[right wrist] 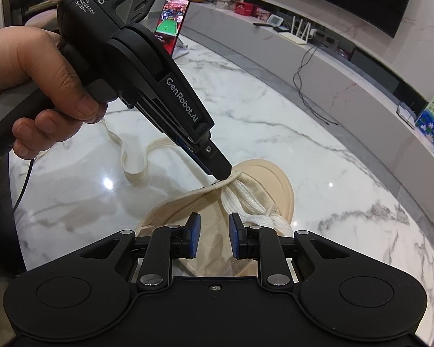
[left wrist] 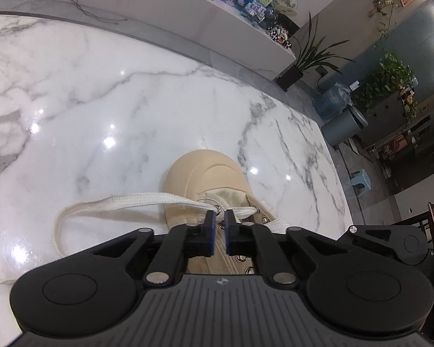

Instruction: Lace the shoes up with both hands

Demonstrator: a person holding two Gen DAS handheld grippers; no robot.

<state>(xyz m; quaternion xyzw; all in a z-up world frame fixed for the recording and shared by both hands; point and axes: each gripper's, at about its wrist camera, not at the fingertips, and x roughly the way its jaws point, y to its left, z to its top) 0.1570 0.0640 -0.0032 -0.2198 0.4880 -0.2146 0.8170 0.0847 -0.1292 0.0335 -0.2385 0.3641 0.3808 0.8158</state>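
Beige canvas and a smooth rubber toe cap make up the shoe [right wrist: 246, 190], which sits toe-away on the white marble bench [left wrist: 130, 101] near its right edge, its flat cream lace [left wrist: 124, 202] threaded through the far eyelets and trailing off in a long loop to the left. Left gripper [right wrist: 221, 175] – held in a hand [right wrist: 37, 86] – has its tips pinched together on the lace at the far-left eyelet, while the right gripper [right wrist: 214, 225] hangs partly open above the tongue, holding nothing. Bare marble spreads wide to the left and beyond the toe – the right edge lies close.
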